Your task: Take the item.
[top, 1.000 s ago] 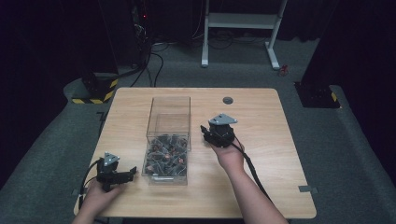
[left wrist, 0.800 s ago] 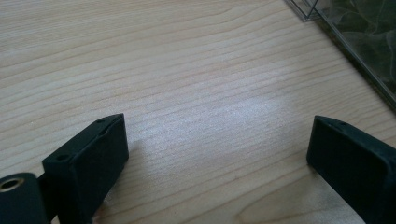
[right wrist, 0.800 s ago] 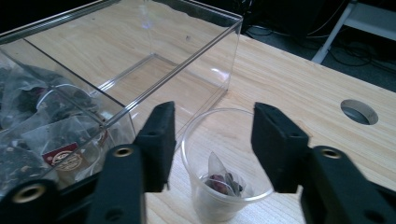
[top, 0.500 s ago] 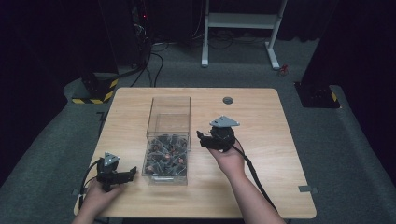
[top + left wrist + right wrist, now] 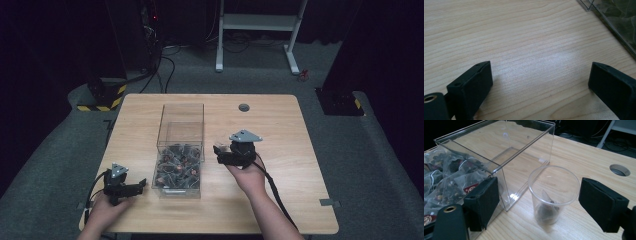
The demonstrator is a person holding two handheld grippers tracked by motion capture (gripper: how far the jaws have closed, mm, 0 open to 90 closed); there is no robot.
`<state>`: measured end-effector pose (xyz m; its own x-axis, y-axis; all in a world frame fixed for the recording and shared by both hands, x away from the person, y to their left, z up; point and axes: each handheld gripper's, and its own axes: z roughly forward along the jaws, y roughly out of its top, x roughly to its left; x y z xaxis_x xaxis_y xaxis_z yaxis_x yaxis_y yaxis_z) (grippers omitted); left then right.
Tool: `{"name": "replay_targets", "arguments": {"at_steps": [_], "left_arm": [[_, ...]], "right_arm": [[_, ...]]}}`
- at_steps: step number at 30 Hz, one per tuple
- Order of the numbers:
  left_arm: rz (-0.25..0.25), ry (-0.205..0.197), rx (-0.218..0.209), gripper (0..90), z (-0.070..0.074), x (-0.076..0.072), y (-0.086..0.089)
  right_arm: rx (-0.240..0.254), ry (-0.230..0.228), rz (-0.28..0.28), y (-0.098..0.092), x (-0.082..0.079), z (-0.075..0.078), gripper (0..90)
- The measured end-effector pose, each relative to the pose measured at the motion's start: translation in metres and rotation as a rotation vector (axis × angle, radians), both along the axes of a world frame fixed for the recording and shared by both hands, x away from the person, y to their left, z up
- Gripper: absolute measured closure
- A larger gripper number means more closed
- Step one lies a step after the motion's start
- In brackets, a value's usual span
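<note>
1. Jaws of the right gripper (image 5: 537, 202) have just been opening and now stand wide apart, with a clear plastic cup (image 5: 553, 193) upright between them; neither pad touches its wall.
2. Inside the cup lies one tea bag (image 5: 547, 208), resting at the bottom. Judged from this, the bag has been let go into the cup and the drop step looks done.
3. Beyond the left-hand jaw in the right gripper view stands the clear box (image 5: 499, 152), its near compartment heaped with tea bags (image 5: 446, 182) and its far compartment bare.
4. Left gripper (image 5: 540, 82): jaws spread wide with only bare table (image 5: 519, 45) between them; a corner of the box sits off past the right-hand jaw.
5. View comparison: the high view places the right gripper (image 5: 220, 155) just beside the box (image 5: 181, 145) and the left gripper (image 5: 139, 186) near its front corner, but the cup is too faint to make out there; the right gripper view resolves it and the bag inside.
</note>
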<state>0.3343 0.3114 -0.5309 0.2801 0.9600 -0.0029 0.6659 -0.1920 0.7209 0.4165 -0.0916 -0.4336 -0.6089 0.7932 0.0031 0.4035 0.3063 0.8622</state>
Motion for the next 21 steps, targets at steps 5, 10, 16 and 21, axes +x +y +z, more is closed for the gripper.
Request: {"name": "replay_targets", "arguments": {"at_steps": [5,10,16,21], "left_arm": [[0.002,-0.001,-0.003,5.7,0.0,0.0,0.0],[0.001,0.0,0.0,5.7,0.0,0.0,0.0],[0.001,0.0,-0.001,5.7,0.0,0.0,0.0],[0.001,0.0,-0.001,5.7,0.0,0.0,0.0]], "right_arm": [[0.004,-0.012,-0.006,-0.005,-0.007,-0.002,15.7],[0.007,-0.024,-0.004,-0.012,-0.013,-0.003,15.6],[0.012,-0.031,-0.007,-0.02,-0.021,-0.003,15.5],[0.006,-0.032,-0.013,-0.028,-0.028,-0.005,15.4]]}}
